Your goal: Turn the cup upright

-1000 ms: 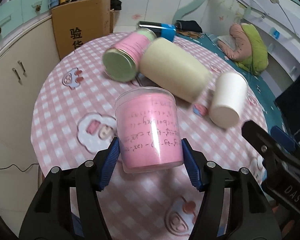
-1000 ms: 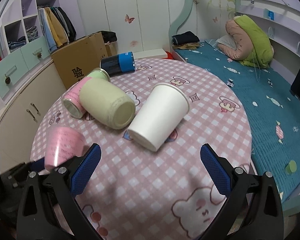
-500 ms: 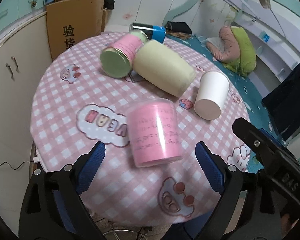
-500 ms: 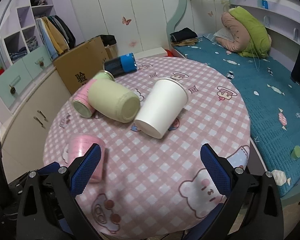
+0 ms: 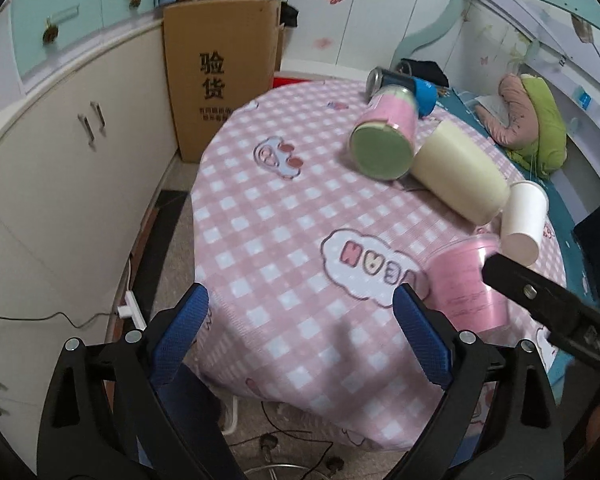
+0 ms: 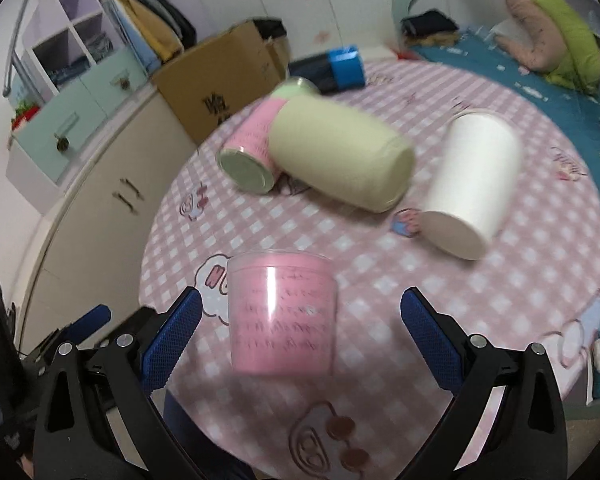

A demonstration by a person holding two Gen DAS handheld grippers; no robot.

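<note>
On the pink checked table (image 6: 520, 280), the pink cup (image 6: 282, 316) stands upright — likely done — between the spread right gripper (image 6: 300, 332), while the left gripper (image 5: 300, 328), also spread and empty, hangs beside it.

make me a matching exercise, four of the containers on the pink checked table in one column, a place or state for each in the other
Things
1. translucent pink plastic cup
2. white paper cup
3. pale yellow cylindrical cup
4. dark can with blue band

States
a. lying at the table's far edge
b. standing between the right gripper's open fingers
c. on its side, base toward the camera, nearest the bed
d. on its side, touching the pink-labelled can

Pairs: 1-b, 2-c, 3-d, 4-a
</note>
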